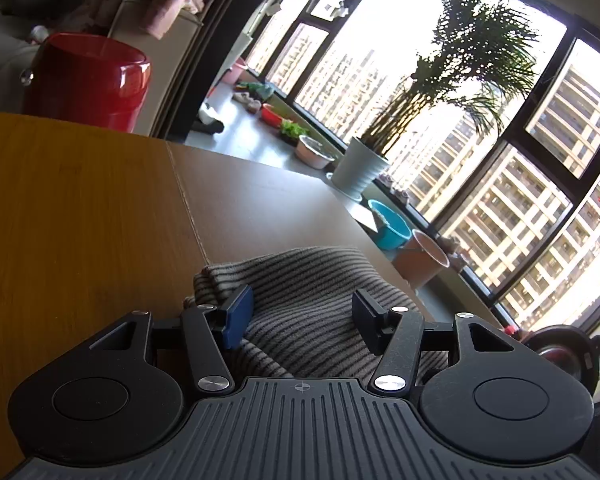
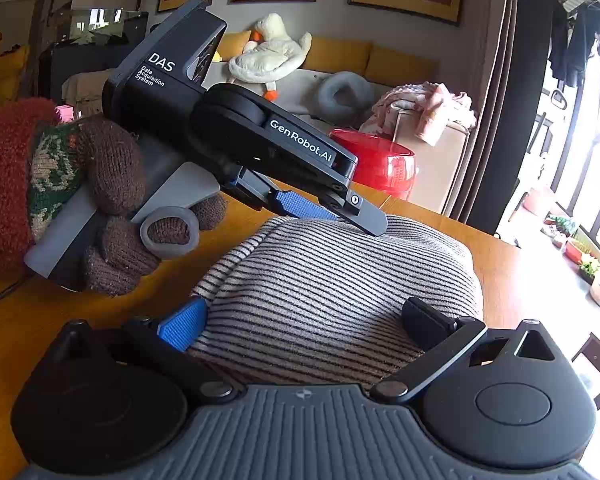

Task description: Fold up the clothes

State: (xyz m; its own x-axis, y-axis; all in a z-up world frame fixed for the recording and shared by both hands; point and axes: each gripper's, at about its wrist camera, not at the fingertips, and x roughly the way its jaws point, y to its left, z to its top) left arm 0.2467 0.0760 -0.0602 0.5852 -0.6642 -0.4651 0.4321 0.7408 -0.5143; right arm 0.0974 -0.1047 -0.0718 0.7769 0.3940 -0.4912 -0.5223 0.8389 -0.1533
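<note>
A grey garment with thin dark stripes [image 2: 332,280] lies bunched in a folded mound on the wooden table [image 2: 520,280]. It also shows in the left wrist view [image 1: 312,292] near the table's right edge. My right gripper [image 2: 304,320] is open, its fingers spread on either side of the near end of the mound. My left gripper [image 1: 302,312] is open over the garment; in the right wrist view [image 2: 332,212] its tips rest at the mound's far top, held by a gloved hand [image 2: 112,216].
A red tub [image 1: 88,80] stands beyond the table's far edge, with a sofa and a pink cloth heap [image 2: 424,108] behind it. Right of the table are windows, a potted palm [image 1: 360,168], bowls and buckets [image 1: 388,224] on the floor. A dark pot [image 1: 560,352] sits at the right.
</note>
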